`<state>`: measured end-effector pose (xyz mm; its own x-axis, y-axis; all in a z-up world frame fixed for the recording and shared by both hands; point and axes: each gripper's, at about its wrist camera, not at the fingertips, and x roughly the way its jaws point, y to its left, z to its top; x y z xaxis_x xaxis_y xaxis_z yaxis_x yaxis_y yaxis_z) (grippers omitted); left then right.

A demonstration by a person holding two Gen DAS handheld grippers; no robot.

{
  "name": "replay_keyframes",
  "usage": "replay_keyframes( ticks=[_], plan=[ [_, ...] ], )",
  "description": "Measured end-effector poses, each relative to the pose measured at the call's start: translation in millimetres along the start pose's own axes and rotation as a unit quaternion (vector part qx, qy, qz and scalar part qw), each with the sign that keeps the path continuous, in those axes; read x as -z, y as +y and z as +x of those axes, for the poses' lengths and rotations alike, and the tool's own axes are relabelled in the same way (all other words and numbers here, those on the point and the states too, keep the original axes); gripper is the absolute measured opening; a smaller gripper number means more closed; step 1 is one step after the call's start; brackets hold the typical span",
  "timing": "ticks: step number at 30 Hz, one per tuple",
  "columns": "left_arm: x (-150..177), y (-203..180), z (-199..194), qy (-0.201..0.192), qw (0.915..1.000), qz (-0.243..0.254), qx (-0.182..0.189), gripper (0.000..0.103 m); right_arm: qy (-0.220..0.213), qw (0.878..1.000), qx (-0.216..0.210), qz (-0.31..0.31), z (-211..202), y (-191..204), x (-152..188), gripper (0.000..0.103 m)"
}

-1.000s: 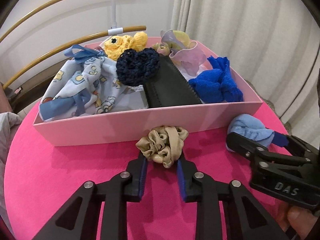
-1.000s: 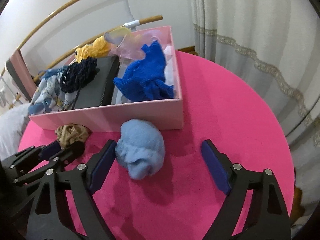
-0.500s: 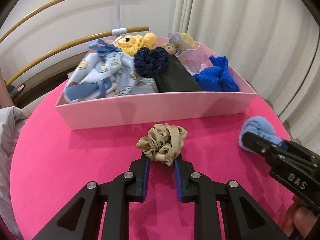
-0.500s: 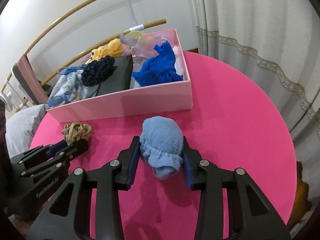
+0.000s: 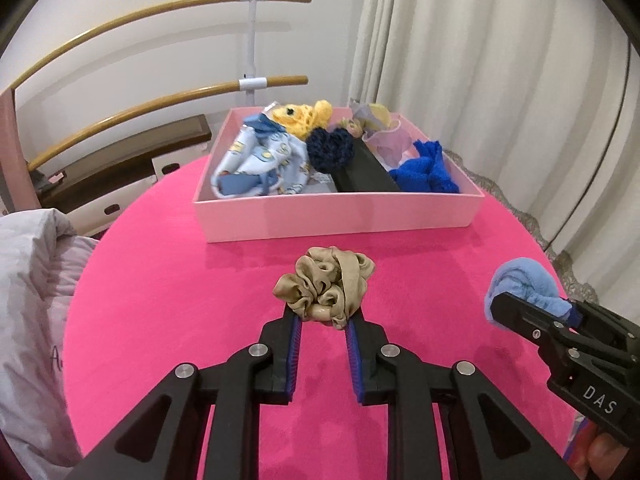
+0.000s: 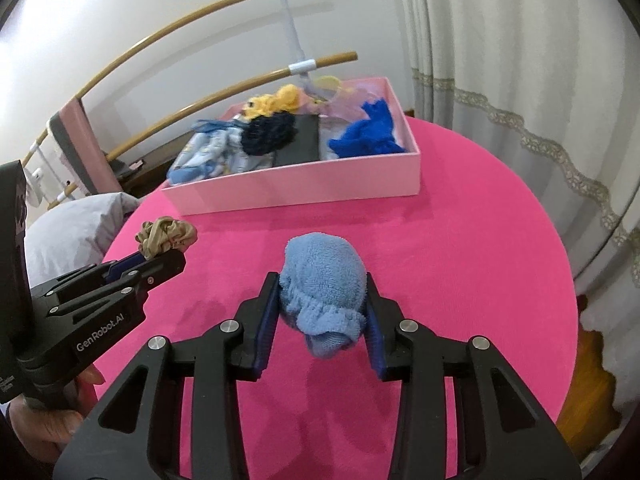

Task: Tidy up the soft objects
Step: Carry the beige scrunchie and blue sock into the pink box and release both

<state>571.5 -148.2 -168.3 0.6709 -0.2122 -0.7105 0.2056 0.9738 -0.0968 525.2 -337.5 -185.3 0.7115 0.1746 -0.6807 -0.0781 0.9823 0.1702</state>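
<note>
My left gripper (image 5: 320, 318) is shut on a beige satin scrunchie (image 5: 326, 286) and holds it above the pink round table (image 5: 160, 280). My right gripper (image 6: 322, 308) is shut on a light blue rolled towel sock (image 6: 322, 276), lifted off the table; it also shows in the left wrist view (image 5: 524, 286). The scrunchie also shows in the right wrist view (image 6: 166, 236). A pink box (image 5: 340, 216) stands behind, holding a patterned cloth (image 5: 264, 160), a navy crochet piece (image 5: 330, 150), a black case (image 5: 362, 174), a royal blue cloth (image 5: 426, 168) and a yellow crochet toy (image 5: 302, 116).
Curved wooden rails (image 5: 160, 20) and a white wall stand behind the box. Curtains (image 5: 500, 60) hang at the right. Grey bedding (image 5: 32, 280) lies off the table's left edge. The table edge curves close at the right (image 6: 560, 280).
Both grippers have pulled back and up from the box. The right gripper closed on the light blue sock and lifted it. The left kept hold of the scrunchie.
</note>
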Motion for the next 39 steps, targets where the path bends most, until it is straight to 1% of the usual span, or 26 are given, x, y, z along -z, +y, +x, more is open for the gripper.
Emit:
replay_keyframes(
  ticks=[9,16,24,30,33,39],
  plan=[
    [16,17,-66,-0.034,0.9994,-0.011,-0.005,0.017,-0.021,0.999,-0.013,-0.031,-32,38,3,0.035],
    [32,24,-118,-0.062,0.9980,-0.015,-0.007,0.018,-0.047,0.998,-0.012,-0.050,-59,63,4,0.035],
    [50,33,-170,-0.087,0.9960,-0.021,-0.010,0.018,-0.073,0.995,-0.010,-0.061,-83,79,5,0.035],
    [54,33,-189,-0.095,0.9952,-0.023,-0.010,0.018,-0.081,0.994,-0.011,-0.065,-91,83,5,0.035],
    [52,32,-191,-0.095,0.9952,-0.023,-0.010,0.018,-0.083,0.994,-0.012,-0.066,-92,82,4,0.035],
    [42,27,-182,-0.094,0.9952,-0.020,-0.015,0.018,-0.085,0.994,-0.015,-0.063,-91,78,2,0.035]
  ],
)
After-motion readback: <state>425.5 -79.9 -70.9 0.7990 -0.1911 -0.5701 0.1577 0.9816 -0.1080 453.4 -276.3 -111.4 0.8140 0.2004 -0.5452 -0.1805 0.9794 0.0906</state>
